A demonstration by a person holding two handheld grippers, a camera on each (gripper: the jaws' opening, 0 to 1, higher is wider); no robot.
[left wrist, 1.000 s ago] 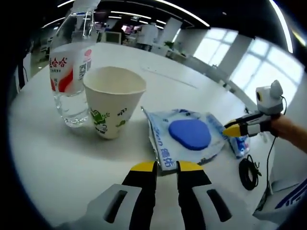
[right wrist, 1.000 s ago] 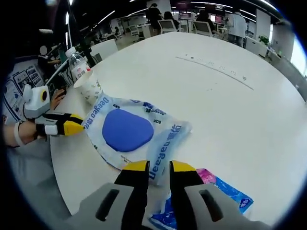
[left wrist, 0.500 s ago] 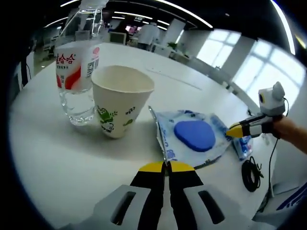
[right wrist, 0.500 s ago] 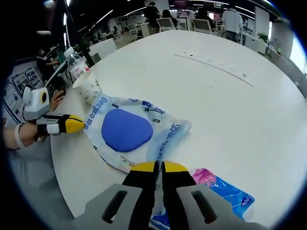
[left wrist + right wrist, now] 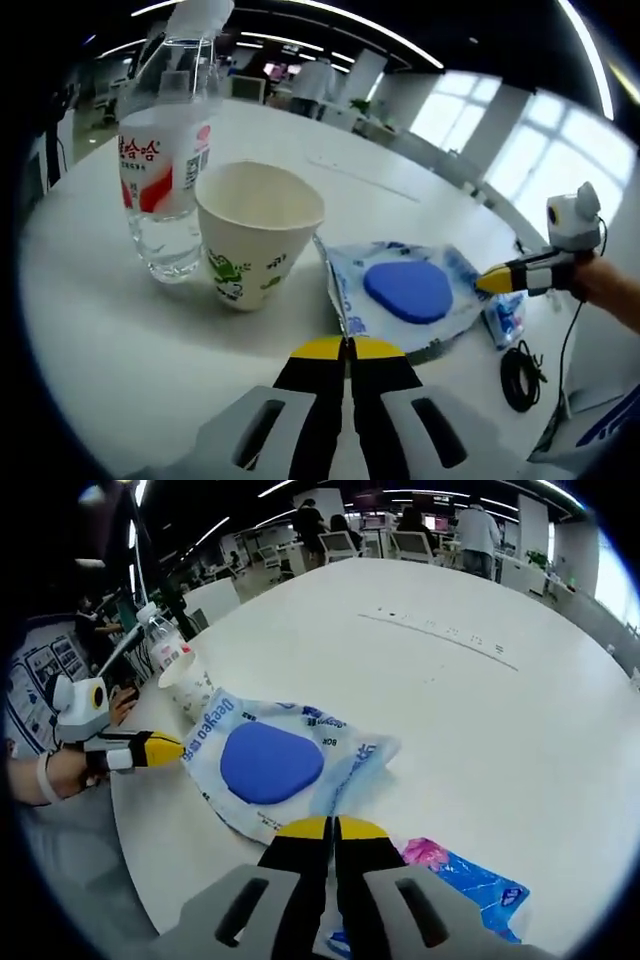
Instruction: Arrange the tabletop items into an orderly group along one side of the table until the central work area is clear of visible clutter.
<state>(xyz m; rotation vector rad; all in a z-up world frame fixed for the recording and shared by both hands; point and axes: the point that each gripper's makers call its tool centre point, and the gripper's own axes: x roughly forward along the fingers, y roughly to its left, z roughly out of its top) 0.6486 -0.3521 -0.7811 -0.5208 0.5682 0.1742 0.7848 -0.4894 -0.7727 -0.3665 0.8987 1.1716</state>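
in the left gripper view the left hand-held gripper [image 5: 349, 348] rises from 6 o'clock with its yellow tips pressed together on the near edge of the wipes pack [image 5: 405, 296], a crinkled white-and-blue pouch with a blue oval lid lying flat on the white surface [image 5: 110, 330]. at 10 o'clock stands a clear bottle [image 5: 165, 170] with a red-and-white label, and just beside it, toward the centre, an upright paper cup [image 5: 257, 230]; whether they touch i cannot tell. a coiled black cable [image 5: 521, 377] lies at 4 o'clock, and the right hand-held gripper reaches in from 3 o'clock to the pack's far edge.

the right gripper view gives the other side: the right hand-held gripper [image 5: 330, 828], tips closed, pinches the pack's [image 5: 275, 770] edge, with a blue packet [image 5: 470, 885] bearing a pink patch at 5 o'clock and the cup [image 5: 190, 685] and bottle [image 5: 163, 640] small at 10 o'clock. people stand among desks far behind.

a second ago both pairs of tips stood spread astride the pack's edges; half a second ago they had already closed.
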